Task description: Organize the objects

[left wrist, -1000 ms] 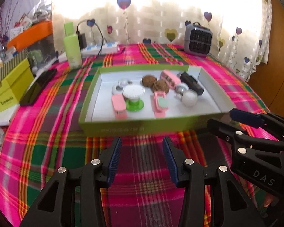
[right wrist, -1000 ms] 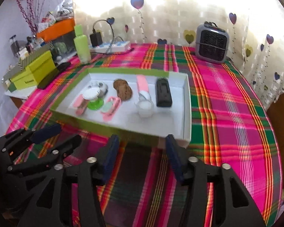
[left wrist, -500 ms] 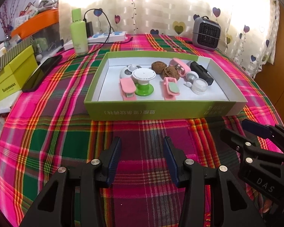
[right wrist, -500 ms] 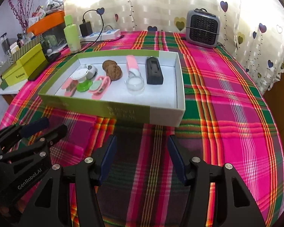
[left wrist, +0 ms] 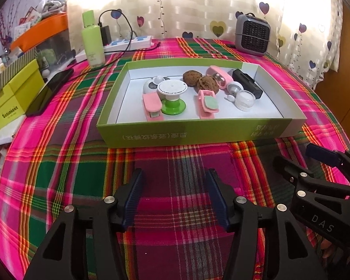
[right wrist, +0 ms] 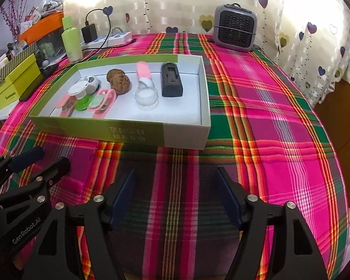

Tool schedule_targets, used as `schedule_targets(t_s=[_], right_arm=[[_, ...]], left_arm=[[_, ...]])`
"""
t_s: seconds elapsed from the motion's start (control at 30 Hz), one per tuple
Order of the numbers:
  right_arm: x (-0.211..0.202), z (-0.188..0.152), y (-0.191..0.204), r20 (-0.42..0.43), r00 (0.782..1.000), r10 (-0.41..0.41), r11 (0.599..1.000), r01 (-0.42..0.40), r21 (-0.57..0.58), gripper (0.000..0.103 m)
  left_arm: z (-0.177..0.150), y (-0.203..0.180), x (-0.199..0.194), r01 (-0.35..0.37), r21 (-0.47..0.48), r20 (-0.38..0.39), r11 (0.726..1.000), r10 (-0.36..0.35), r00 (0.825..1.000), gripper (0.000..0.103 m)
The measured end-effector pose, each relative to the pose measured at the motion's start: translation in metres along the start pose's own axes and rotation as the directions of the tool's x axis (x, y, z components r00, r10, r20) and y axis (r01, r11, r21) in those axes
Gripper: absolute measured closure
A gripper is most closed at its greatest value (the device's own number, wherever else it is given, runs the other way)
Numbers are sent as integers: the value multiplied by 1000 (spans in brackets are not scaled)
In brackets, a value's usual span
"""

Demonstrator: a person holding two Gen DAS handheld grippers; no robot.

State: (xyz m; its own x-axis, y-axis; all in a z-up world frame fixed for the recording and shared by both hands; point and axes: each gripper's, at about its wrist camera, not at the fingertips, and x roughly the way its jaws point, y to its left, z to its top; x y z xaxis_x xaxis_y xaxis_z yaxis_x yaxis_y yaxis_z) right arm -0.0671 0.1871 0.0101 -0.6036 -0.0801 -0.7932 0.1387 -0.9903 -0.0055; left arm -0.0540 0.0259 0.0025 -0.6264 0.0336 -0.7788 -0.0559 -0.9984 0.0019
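Note:
A green and white shallow box [left wrist: 198,133] [right wrist: 119,130] sits mid-table holding several small items: two brown walnuts [left wrist: 199,80] [right wrist: 119,79], a black case [left wrist: 246,82] [right wrist: 171,82], a white jar [left wrist: 244,99] [right wrist: 146,98], a white-topped green stand [left wrist: 172,96] [right wrist: 80,95], pink clips [left wrist: 152,106] [right wrist: 103,102] and a pink tube [right wrist: 143,73]. My left gripper [left wrist: 173,193] is open and empty over the cloth in front of the box. My right gripper [right wrist: 175,196] is open and empty, to the right of the left one.
A plaid cloth [right wrist: 256,121] covers the round table. A grey heater [left wrist: 253,33] [right wrist: 235,28] stands at the back right. A green bottle [left wrist: 92,39], power strip [left wrist: 128,43], phone [left wrist: 50,91] and yellow-green boxes [left wrist: 14,93] are at the left.
Both grippers have drawn back from the box toward the near edge of the table. The box and its items have stayed put. Both jaws stay open.

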Motion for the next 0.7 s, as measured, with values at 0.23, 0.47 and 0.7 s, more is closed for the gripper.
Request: schedule_targets(t_s=[0.23, 0.47, 0.7], right_arm=[[1, 0, 0, -1, 1000, 0, 1000, 0, -1, 31], [1, 0, 0, -1, 1000, -1, 1000, 1, -2, 31], [1, 0, 0, -1, 1000, -1, 1000, 1, -2, 31]], left_arm=[[0, -5, 0, 2, 17, -4, 1000, -2, 1000, 41], [0, -4, 1, 6, 15, -4, 1000, -6, 1000, 41], [0, -4, 1, 6, 15, -4, 1000, -6, 1000, 41]])
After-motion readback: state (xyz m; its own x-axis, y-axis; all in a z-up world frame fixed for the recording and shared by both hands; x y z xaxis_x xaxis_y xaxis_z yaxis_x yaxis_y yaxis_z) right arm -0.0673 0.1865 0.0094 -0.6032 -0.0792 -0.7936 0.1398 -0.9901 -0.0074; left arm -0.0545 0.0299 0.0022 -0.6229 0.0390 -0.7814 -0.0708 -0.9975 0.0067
